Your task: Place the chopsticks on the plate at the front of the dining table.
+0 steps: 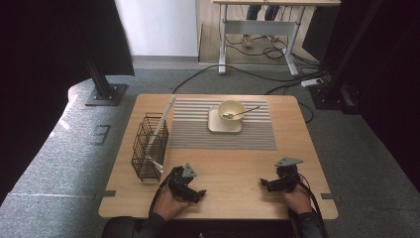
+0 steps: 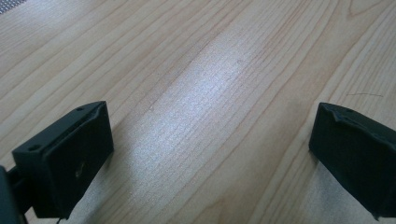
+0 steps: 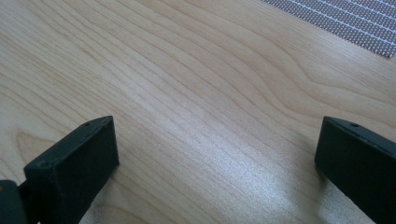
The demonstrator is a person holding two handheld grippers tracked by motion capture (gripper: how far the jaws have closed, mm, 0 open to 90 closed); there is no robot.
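A cream bowl [image 1: 231, 109] with a metal spoon [image 1: 241, 113] in it stands on a square cream plate [image 1: 216, 126] at the far middle of the wooden table [image 1: 237, 168]. A black wire rack [image 1: 149, 146] stands at the left, holding a tilted flat plate. My left gripper [image 1: 198, 192] rests low near the front edge, left of centre, its jaws wide open over bare wood [image 2: 210, 116]. My right gripper [image 1: 263, 183] rests at the front right, also open, nothing between its jaws; a corner of the striped mat [image 3: 355, 23] lies beyond them.
A grey striped placemat [image 1: 198, 134] covers the far middle of the table, under the plate. Bare wood lies between the two grippers. Beyond the table are carpet, cables, a black stand base [image 1: 106, 94] and a desk frame [image 1: 257, 34].
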